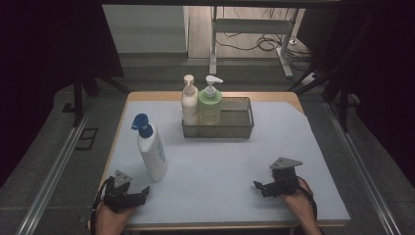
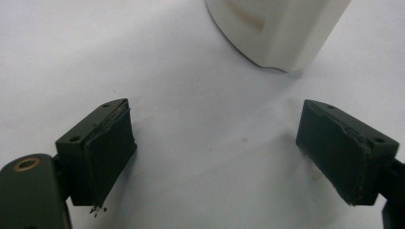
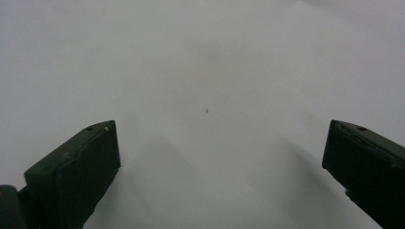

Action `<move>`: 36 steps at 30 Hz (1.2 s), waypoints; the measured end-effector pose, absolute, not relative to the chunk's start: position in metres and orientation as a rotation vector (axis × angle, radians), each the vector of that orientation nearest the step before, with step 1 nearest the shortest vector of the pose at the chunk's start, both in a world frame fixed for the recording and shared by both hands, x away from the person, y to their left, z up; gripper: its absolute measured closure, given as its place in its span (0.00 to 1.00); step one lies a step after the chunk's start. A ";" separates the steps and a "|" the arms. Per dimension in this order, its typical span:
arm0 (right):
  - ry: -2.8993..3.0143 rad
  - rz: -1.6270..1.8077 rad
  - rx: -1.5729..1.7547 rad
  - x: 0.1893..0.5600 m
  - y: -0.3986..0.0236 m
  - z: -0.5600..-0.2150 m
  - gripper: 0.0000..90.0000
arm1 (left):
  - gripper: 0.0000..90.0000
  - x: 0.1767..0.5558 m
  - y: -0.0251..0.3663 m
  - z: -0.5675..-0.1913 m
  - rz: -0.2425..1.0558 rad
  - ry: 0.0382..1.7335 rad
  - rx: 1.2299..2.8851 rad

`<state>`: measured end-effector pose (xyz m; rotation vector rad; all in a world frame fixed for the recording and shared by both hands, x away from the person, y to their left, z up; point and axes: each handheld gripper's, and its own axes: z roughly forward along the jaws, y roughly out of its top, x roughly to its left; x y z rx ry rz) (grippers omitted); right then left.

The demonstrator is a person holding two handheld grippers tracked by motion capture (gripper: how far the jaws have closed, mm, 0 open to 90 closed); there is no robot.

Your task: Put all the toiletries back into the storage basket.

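The left claw [image 1: 142,194] rested on the pale grey surface [image 1: 220,166] with its jaws apart and empty, just short of the white plastic pump bottle with a blue cap [image 1: 150,148] standing nearby. The right claw [image 1: 259,186], likewise spread and empty, lay well apart. Judging by this, two bottles were done, one remained: the dark mesh wire basket [image 1: 242,129] held a cream pump bottle [image 1: 189,102] and a green pump bottle [image 1: 210,104] upright.

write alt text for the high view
Two hand-held grippers, left and right, rest open on a white table. A blue-capped bottle stands near the left one; two pump bottles stand in a basket behind.
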<state>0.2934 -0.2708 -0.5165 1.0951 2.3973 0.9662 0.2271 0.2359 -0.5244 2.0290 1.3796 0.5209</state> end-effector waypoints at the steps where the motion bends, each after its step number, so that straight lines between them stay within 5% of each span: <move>1: 2.402 0.957 1.098 0.294 -0.272 -0.519 0.00 | 0.14 0.227 0.236 -0.524 0.521 1.380 2.029; 16: 2.414 0.964 1.124 0.295 -0.274 -0.522 0.00 | 0.17 0.227 0.237 -0.522 0.515 1.356 2.044; 36: 2.412 0.965 1.122 0.295 -0.274 -0.522 0.00 | 0.78 0.246 0.247 -0.509 0.444 1.344 2.007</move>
